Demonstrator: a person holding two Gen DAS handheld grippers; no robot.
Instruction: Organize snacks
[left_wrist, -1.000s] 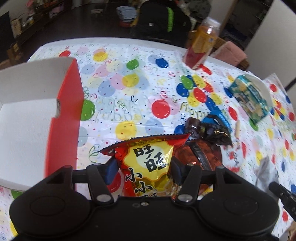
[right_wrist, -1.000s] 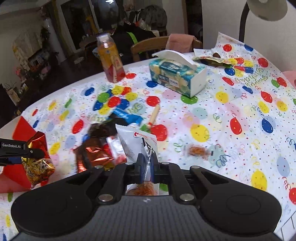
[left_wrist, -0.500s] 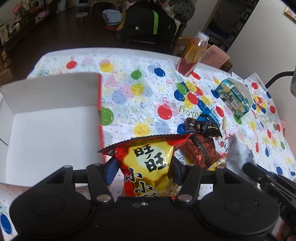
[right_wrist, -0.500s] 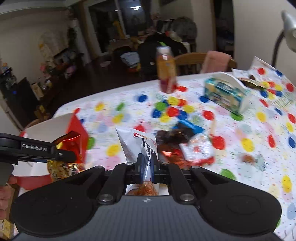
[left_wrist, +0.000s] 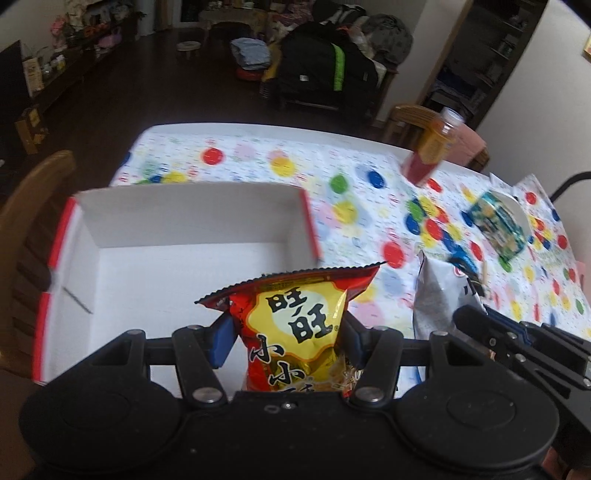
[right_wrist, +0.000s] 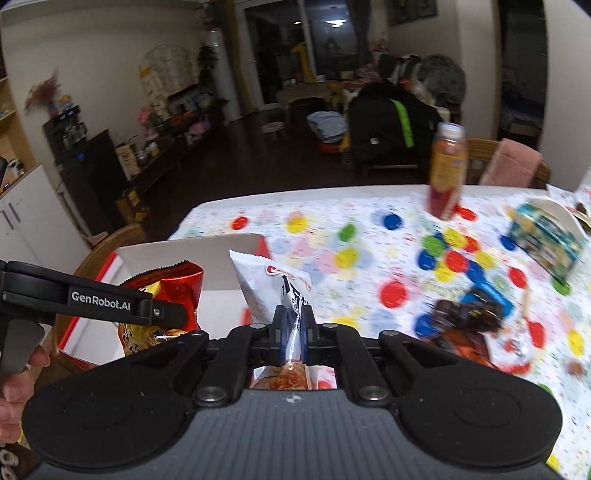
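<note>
- Living room behind, dim, with shelves, chairs and a dark bag on a chair; we work at a bench (left_wrist: 236, 147) under a balloon-print cloth.
- White box (left_wrist: 184, 221) with red outer walls sits open at the near-left corner of the bench; no snacks visible inside it.
- Left gripper (left_wrist: 286, 334): jaws clamped on the red-and-yellow snack bag (left_wrist: 299, 317), bag upright, held above the box's near right part.
- Right gripper (right_wrist: 293, 326): jaws pressed together on the white snack packet (right_wrist: 273, 284), held just beside the left gripper, by the box's right wall.
- Remaining on the cloth, well apart from the box: dark wrapped snacks (right_wrist: 465, 314) in a loose pile, a blue wrapper partly under them. Details blurred.
- Also present, not snacks as far as we can tell: orange drink bottle (right_wrist: 445, 173) upright near the far edge, tissue box (right_wrist: 546, 236) to the right.
- Step in hand, our judgement: carrying both packets to the box for placing.
- Next move calls for lowering the red bag into the box, opening the left jaws, then bringing the white packet over the wall without the grippers colliding.
- Task looks early: pile not yet cleared.
</note>
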